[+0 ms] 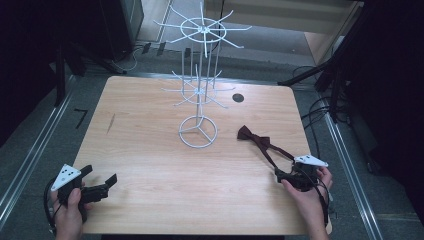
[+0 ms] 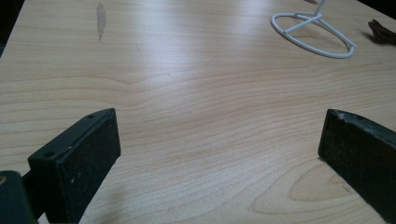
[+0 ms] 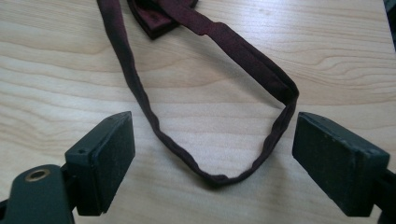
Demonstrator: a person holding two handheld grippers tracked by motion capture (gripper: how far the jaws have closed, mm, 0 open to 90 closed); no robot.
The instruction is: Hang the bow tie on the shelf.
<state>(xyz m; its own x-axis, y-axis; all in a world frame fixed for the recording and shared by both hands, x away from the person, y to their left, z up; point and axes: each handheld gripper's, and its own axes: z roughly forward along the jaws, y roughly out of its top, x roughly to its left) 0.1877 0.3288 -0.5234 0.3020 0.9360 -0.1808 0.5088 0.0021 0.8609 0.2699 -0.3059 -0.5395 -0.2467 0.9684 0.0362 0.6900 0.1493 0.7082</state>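
Right tool (image 3: pixel 212 154) wide, jaws straddling the bow tie's strap loop (image 3: pixel 219 177); bow (image 1: pixel 253 136) lies ahead toward wire rack (image 1: pixel 199 95). Left tool (image 1: pixel 97 185) wide, well apart.

High view: overhead, facing 12 o'clock. Gripper views: low, close over table (image 1: pixel 150 160). All share stand (image 1: pixel 198 131), bow tie (image 1: pixel 254 136) zone.
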